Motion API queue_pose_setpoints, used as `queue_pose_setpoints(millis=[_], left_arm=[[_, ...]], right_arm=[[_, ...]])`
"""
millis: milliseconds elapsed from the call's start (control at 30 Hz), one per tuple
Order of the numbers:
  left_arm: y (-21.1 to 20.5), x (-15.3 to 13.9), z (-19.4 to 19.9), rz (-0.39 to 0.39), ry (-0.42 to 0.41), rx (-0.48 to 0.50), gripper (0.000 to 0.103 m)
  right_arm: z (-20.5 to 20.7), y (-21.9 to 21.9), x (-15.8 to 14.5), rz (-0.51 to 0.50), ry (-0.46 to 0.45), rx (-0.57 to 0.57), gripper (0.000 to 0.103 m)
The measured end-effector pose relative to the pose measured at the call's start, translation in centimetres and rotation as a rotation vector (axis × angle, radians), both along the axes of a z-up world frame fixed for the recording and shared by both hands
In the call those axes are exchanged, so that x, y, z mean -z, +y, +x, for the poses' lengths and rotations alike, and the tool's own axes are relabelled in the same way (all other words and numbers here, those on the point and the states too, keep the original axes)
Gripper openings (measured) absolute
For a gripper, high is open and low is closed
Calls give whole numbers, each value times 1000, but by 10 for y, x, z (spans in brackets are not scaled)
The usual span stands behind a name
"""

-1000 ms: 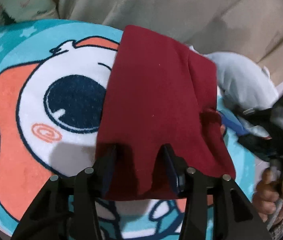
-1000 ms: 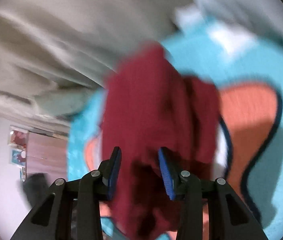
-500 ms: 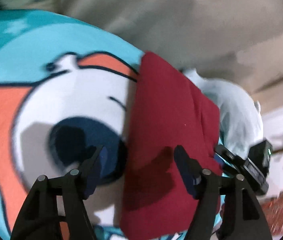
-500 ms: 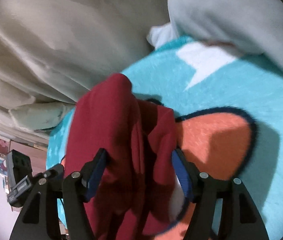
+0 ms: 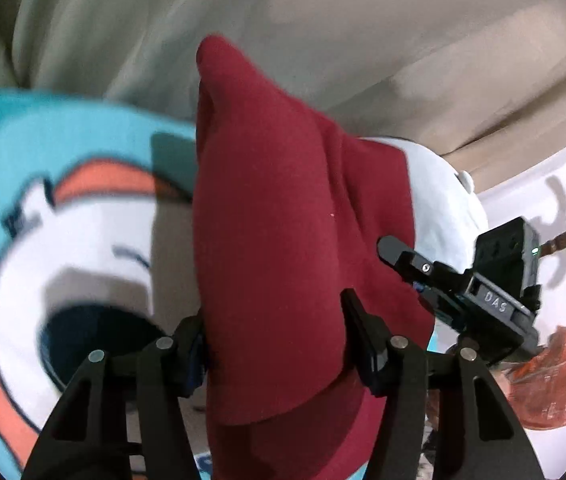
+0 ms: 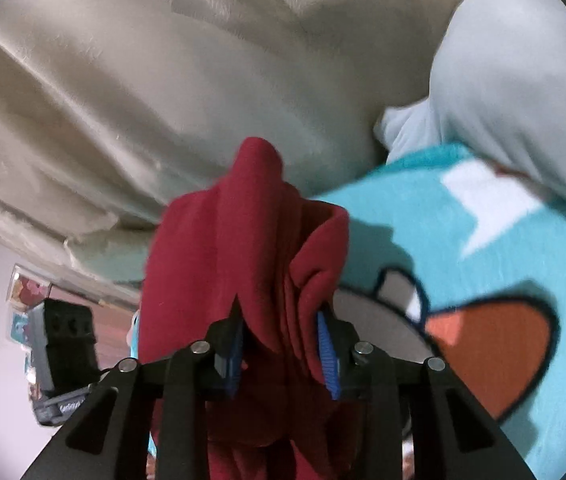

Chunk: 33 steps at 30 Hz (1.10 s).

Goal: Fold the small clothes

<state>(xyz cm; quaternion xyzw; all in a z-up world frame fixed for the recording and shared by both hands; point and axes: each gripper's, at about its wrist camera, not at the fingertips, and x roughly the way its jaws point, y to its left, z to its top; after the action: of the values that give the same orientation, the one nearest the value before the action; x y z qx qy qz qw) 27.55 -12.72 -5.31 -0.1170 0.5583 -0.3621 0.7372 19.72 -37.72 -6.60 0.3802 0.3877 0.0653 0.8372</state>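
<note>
Both jaws around red garment (image 5: 283, 240)

Left gripper (image 5: 279, 340) straddles the dark red garment (image 5: 283, 240), lifted above the cartoon blanket (image 5: 63, 200); right gripper (image 5: 415, 264) bites its right edge.

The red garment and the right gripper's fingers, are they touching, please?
Touching. The right wrist view shows the red garment bunched between both blue pads, cloth pressed against them.
</note>
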Motion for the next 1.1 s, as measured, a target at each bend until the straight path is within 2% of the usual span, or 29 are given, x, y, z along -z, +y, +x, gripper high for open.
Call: queue_pose_setpoints(millis=[67,100,133,167,200,233,300,367,467,533,567,633,667,700,733,767,833,900,933,967,1033,1100], left_arm=[[-4,5,8,62,-7,-26,64],[-7,15,11,112,-8,-43,64],[-10,33,12,197,-14,-54,64],[-11,43,10,245,-23,-56,64],[-7,50,7,252,-31,-65,65],[-1,53,3,223,-27,-80,65],[10,53,-1,164,13,-102,65],[19,47,-7,136,14,-131,65],[35,30,-26,139,-53,-180,65],[38,24,-36,132,-73,-206,65],[44,21,-44,127,-86,-222,66],[54,17,-53,135,-112,-239,66],[57,15,-59,147,-134,-239,66],[59,12,-61,153,-151,-238,66],[60,14,-60,157,-164,-240,66],[65,10,-65,160,-192,-249,66],[85,5,-65,170,-237,-271,66],[88,-6,-75,210,-336,-285,67],[86,-11,-81,244,-397,-286,68],[86,-13,-83,261,-423,-288,69],[84,-19,-87,294,-476,-303,69],[86,-28,-99,314,-529,-327,69]], right_arm=[[11,-5,18,-16,61,16,54],[17,-8,35,-63,154,24,59],[18,-9,49,-114,241,41,60],[14,-11,57,-130,282,57,63],[6,-14,56,-95,249,73,64],[-2,-16,51,-91,230,100,64],[-17,-12,27,-173,186,147,64],[-25,-1,3,-184,100,134,64],[-27,30,-20,-143,10,52,64],[-15,58,-19,-99,-6,-36,64],[-8,68,-11,-72,10,-77,64],[-2,70,11,-51,74,-83,63],[-1,65,30,-53,138,-52,59],[-4,63,42,-49,168,-33,41],[-7,56,53,-27,182,0,17],[-13,48,58,21,182,41,12],[-15,48,57,45,192,64,12],[-13,58,47,-13,208,70,13],[-12,64,42,-46,210,74,16],[-11,68,39,-65,207,75,20],[-15,74,34,-94,201,70,33],[-24,78,37,-112,201,66,33]])
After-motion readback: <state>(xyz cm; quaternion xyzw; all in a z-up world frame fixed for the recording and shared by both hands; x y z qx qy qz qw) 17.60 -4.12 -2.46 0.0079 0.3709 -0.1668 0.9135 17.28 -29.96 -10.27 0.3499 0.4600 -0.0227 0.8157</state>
